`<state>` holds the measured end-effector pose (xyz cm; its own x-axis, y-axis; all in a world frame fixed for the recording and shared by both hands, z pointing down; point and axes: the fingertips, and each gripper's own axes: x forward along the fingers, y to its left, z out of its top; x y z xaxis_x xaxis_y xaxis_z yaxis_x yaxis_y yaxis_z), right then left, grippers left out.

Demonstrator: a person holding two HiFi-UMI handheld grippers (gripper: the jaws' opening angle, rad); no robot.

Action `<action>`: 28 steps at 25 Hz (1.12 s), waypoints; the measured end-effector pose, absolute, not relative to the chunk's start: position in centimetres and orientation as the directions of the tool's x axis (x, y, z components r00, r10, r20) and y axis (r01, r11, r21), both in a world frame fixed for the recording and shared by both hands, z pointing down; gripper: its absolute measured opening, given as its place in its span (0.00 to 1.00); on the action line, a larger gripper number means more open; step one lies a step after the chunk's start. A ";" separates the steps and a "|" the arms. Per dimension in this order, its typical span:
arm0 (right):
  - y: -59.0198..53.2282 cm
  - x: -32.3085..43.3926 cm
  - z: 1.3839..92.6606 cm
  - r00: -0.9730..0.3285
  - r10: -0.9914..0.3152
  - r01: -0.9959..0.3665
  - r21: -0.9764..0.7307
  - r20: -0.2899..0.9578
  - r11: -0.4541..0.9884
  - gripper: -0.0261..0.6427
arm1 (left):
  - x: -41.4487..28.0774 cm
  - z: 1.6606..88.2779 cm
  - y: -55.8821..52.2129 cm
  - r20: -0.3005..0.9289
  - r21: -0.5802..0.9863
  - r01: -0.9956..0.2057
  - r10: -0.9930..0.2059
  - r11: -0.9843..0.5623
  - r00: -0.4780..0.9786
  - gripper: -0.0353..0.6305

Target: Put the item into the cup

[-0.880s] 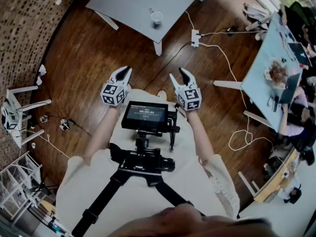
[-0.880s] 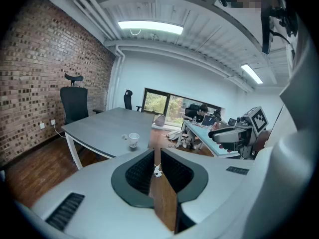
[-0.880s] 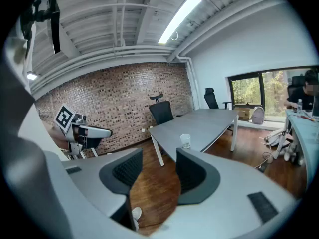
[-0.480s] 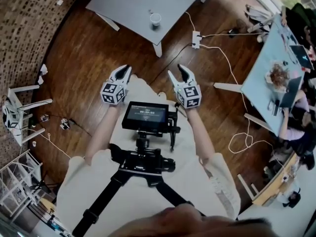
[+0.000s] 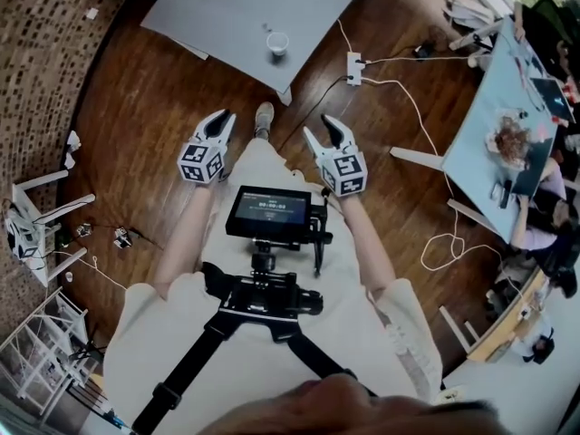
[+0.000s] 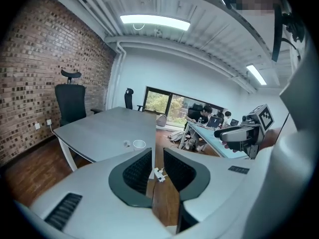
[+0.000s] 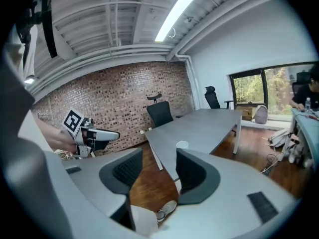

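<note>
A white paper cup (image 5: 278,43) stands on the grey table (image 5: 227,12) ahead of me, with a small pale item (image 5: 267,27) lying just beside it. In the left gripper view the cup (image 6: 139,144) and the item (image 6: 127,144) sit near the table's near corner. The cup (image 7: 182,145) also shows in the right gripper view. Both grippers hang in the air well short of the table. My left gripper (image 5: 220,121) has a narrow gap between its jaws and nothing in it. My right gripper (image 5: 324,132) is open and empty.
A camera rig with a screen (image 5: 267,211) sits on my chest. A shoe (image 5: 264,116) steps on the wood floor between the grippers. A power strip (image 5: 354,66) and cables lie right of the table. A black office chair (image 6: 70,101) stands by the brick wall. People sit at a second table (image 5: 494,125) at the right.
The person has stepped forward: a shoe now shows between the grippers and the table sits a little closer. Both grippers keep the same pose, carried forward.
</note>
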<state>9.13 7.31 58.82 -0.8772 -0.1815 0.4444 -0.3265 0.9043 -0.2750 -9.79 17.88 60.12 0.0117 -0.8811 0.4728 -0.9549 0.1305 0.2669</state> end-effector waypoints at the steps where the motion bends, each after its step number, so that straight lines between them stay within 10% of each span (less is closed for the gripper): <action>1: 6.5 8.6 58.9 -0.874 -0.191 -0.338 -0.275 0.447 0.900 0.38 | -10.6 60.4 16.8 0.477 0.270 -0.955 -0.879 0.120 0.024 0.16; 28: -8.1 -7.7 61.8 -0.733 -0.434 -0.625 -0.268 0.524 0.733 0.38 | -26.9 77.8 -8.1 0.727 0.270 -0.917 -0.562 -0.294 0.394 0.22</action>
